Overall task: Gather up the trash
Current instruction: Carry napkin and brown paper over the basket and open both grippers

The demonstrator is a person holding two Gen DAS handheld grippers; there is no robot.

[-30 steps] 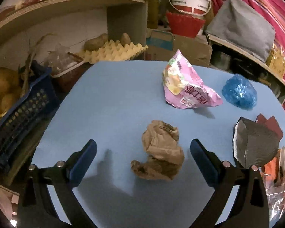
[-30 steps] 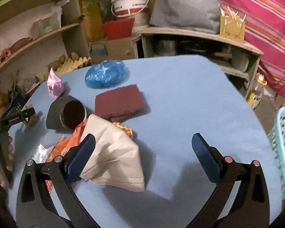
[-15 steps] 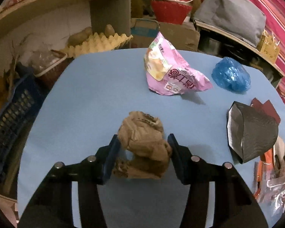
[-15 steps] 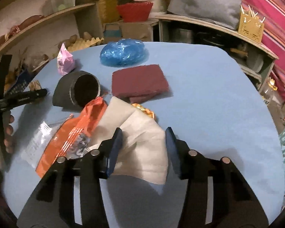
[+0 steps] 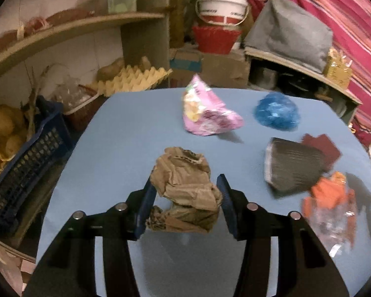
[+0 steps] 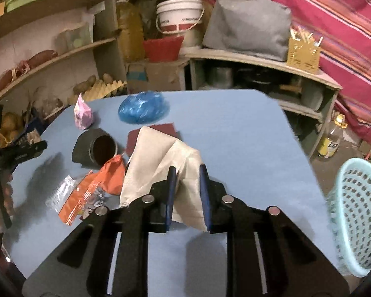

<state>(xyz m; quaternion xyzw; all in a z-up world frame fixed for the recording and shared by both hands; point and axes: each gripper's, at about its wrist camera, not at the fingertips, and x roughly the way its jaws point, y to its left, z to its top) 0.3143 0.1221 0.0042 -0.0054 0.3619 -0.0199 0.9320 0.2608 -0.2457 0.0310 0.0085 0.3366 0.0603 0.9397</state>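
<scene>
On blue table [image 5: 116, 133]: L gripper [image 5: 185, 193] jaws clamp crumpled brown paper [image 5: 185, 193]; R gripper [image 6: 187, 177] jaws pinch beige napkin [image 6: 155, 163].

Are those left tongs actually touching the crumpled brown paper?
Touching. The left wrist view shows the left tongs closed on the crumpled brown paper, both blue pads pressed against its sides.

brown crumpled paper [image 5: 185, 188], pink wrapper [image 5: 207, 113], pale blue perforated basket [image 6: 356, 212]

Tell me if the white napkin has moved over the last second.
Yes. The white napkin, clamped by the right gripper, is raised off the table, now overlapping the maroon pad.
</scene>
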